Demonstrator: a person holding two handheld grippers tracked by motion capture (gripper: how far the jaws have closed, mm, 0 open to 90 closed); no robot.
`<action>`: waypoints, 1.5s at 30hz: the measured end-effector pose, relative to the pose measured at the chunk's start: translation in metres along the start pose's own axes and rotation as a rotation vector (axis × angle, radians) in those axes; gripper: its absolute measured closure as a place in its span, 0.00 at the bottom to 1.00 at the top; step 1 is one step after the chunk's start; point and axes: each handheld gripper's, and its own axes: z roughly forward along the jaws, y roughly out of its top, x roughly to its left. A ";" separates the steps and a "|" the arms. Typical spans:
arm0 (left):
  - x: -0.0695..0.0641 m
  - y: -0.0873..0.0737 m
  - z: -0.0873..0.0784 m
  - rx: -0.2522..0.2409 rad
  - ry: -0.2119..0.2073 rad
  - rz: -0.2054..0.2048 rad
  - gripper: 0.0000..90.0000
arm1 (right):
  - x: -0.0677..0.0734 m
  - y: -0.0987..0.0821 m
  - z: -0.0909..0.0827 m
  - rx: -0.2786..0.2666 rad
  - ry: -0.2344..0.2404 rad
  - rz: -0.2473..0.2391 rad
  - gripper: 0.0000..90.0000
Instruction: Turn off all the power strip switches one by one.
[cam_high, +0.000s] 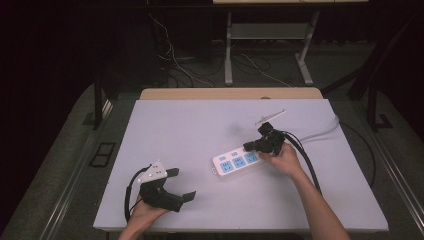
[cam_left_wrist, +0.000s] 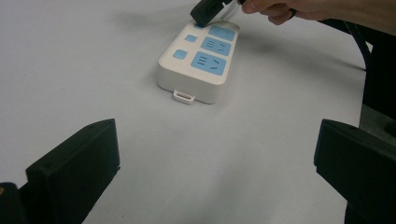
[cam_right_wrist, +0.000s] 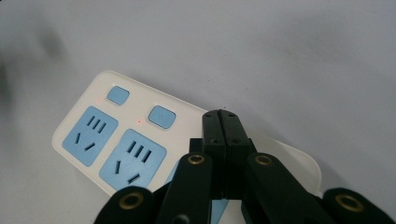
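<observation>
A white power strip (cam_high: 237, 161) with three blue sockets lies right of the table's centre; it is also seen in the left gripper view (cam_left_wrist: 201, 65) and the right gripper view (cam_right_wrist: 107, 135). My right gripper (cam_high: 247, 146) is shut with nothing between its jaws. Its tip (cam_right_wrist: 226, 117) hangs over the strip's far end, beside the row of blue switch buttons (cam_right_wrist: 161, 115). I cannot tell whether it touches the strip. My left gripper (cam_high: 182, 183) rests near the front left of the table, open wide (cam_left_wrist: 217, 135) and empty, pointing toward the strip.
The strip's pale cable (cam_high: 325, 132) runs off the table's right side. Black cables (cam_high: 305, 160) trail from the right gripper along the person's forearm. The white table (cam_high: 190, 125) has a wooden back edge (cam_high: 230, 93). Behind it are loose floor cables and another table's legs (cam_high: 228, 50).
</observation>
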 end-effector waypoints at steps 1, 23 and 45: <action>0.000 0.000 0.000 -0.001 0.001 -0.001 0.00 | 0.000 0.000 0.000 0.000 -0.004 -0.004 1.00; 0.001 0.000 0.001 0.003 0.000 -0.004 0.00 | 0.001 -0.001 -0.008 0.026 -0.025 -0.019 1.00; 0.001 0.000 0.002 0.008 0.002 -0.005 0.00 | 0.019 0.017 -0.030 -0.001 0.007 -0.088 1.00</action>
